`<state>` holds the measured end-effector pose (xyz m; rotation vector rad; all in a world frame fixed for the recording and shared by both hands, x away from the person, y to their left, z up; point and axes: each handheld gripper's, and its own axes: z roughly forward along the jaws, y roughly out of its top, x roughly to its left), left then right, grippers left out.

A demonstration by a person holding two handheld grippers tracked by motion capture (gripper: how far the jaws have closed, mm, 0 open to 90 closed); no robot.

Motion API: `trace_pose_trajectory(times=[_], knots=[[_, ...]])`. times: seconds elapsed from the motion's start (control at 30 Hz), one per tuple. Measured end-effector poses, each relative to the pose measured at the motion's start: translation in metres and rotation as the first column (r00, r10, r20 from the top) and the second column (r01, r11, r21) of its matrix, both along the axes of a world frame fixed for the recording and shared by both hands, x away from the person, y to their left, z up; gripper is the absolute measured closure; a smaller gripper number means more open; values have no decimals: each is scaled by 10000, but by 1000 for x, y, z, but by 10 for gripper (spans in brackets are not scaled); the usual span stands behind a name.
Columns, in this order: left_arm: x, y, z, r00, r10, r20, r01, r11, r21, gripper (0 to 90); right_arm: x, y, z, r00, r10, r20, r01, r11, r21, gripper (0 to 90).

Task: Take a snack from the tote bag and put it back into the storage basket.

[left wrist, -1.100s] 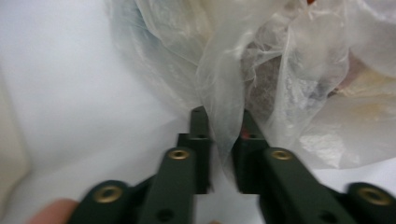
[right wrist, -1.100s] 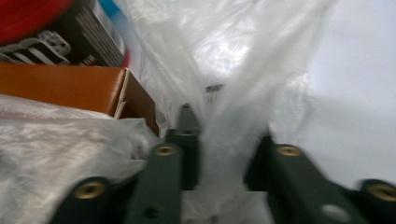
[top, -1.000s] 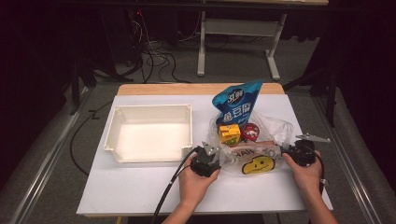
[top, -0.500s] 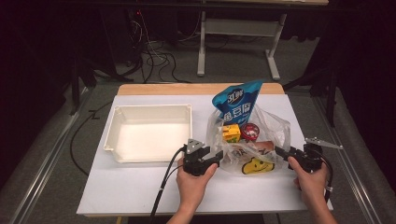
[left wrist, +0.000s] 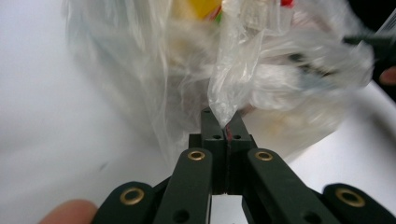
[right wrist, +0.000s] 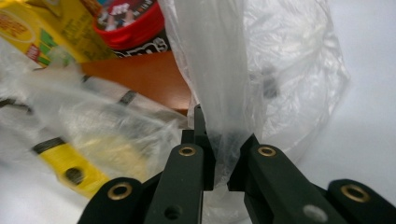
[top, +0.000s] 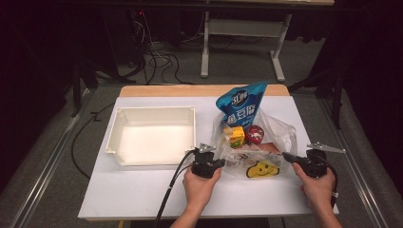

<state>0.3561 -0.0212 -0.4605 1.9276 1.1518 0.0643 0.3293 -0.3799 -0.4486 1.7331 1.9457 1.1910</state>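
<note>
A clear plastic bag [top: 266,149] lies on the white table [top: 142,190], to the right of a white plastic tray [top: 152,135] and just apart from it. The bag's film is printed with a yellow smiley face [top: 262,169] near the front edge. Inside the bag 3 items can be made out in the high view: a blue snack pouch [top: 240,103] that stands tall out of the bag's far opening, a small yellow carton [top: 236,137] and a round red-lidded tub [top: 254,134] just beside it. In the right gripper view a flat brown packet [right wrist: 140,77] is also seen under the film, in front of the tub [right wrist: 128,23] and the carton [right wrist: 51,32].

The bag is gripped at both sides. The left gripper [top: 219,162], held in the left hand [top: 199,183], is placed at the bag's left edge; its jaws have just been closing, and in the left gripper view [left wrist: 227,128] they are seen pressed together on a pinched fold of the film [left wrist: 229,93]. The right gripper [top: 286,156], held in the right hand [top: 316,185], is placed at the bag's right edge; its jaws have also just been closing, and in the right gripper view [right wrist: 223,140] a gathered strip of the film [right wrist: 224,93] is seen clamped between them, stretched upward.

A black cable [top: 173,183] is trailed from the left gripper toward the table's front edge.
</note>
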Motion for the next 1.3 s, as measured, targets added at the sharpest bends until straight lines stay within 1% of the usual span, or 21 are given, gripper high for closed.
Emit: trace_pose_trajectory(times=[0.03,0.1,0.13,0.17,0.2,0.23,0.37,0.4,0.5,0.57,0.63,0.67,0.73,0.8,0.87,0.97,1.07,1.13,1.23,1.27,1.3], knots=[[0,0,0,10000,0,0,0,10000,0,900,1,0,-1,10000,-56,-73,56,10000,-51,875],[1,2,-7,9998,-131,-150,144,9960,882,900,2,0,-2,9995,-144,-264,142,9998,-101,876],[1,2,-8,9999,-168,22,163,9913,1308,900,4,0,-3,9994,-143,-305,137,9997,-222,877],[1,2,-8,9999,-168,22,163,9913,1308,900,4,0,-3,9994,-143,-305,137,9997,-222,877],[1,3,-9,9995,-64,310,8,9839,1785,900,6,0,-6,9990,-128,-438,112,9993,-368,878],[1,4,-8,9992,-27,402,-50,9819,1892,900,7,0,-9,9981,-118,-600,94,9991,-413,877],[4,9,-9,9989,357,299,-399,9874,1534,900,15,0,-24,9936,-128,-1121,42,9970,-767,889],[4,11,-10,9985,493,246,-519,9915,1192,899,15,0,-25,9946,-192,-1016,122,9975,-698,887],[-4,17,-1,9916,1011,805,-1057,9929,539,692,12,2,-23,9977,-111,-674,47,9956,-936,842],[-10,22,9,9890,981,1104,-982,9952,-45,628,8,1,-20,9991,-112,-400,81,9971,-761,788],[-14,25,20,9833,1231,1339,-1167,9917,-542,557,5,-2,-17,9997,-227,-125,217,9966,-794,782],[-15,27,26,9801,1401,1405,-1273,9871,-967,522,4,-3,-15,9996,-266,-51,262,9971,-713,779],[-17,26,38,9702,1755,1670,-1527,9782,-1409,465,4,-4,-14,9996,-277,69,281,9979,-581,778],[-14,18,45,9649,1809,1902,-1580,9789,-1295,432,4,-2,-13,9995,-319,57,322,9978,-584,779],[-10,12,46,9677,1769,1796,-1583,9809,-1130,402,4,2,-12,9995,-291,127,299,9969,-724,790],[5,-17,35,9731,1859,1362,-1802,9822,-534,399,3,4,-11,9996,-190,211,207,9963,-834,797],[15,-33,23,9814,1844,540,-1826,9825,-372,378,2,4,-11,9996,-135,236,152,9969,-774,805],[18,-36,17,9847,1728,211,-1719,9843,-388,405,2,4,-11,9996,-73,264,93,9970,-772,823],[13,-27,20,9859,1569,587,-1524,9855,-753,756,2,5,-11,9995,90,288,-69,9973,-728,855],[12,-23,20,9879,1454,538,-1396,9852,-993,841,1,4,-10,9993,191,331,-169,9977,-654,863],[11,-19,20,9898,1338,481,-1281,9860,-1070,861,1,4,-9,9988,326,366,-304,9977,-609,868]])
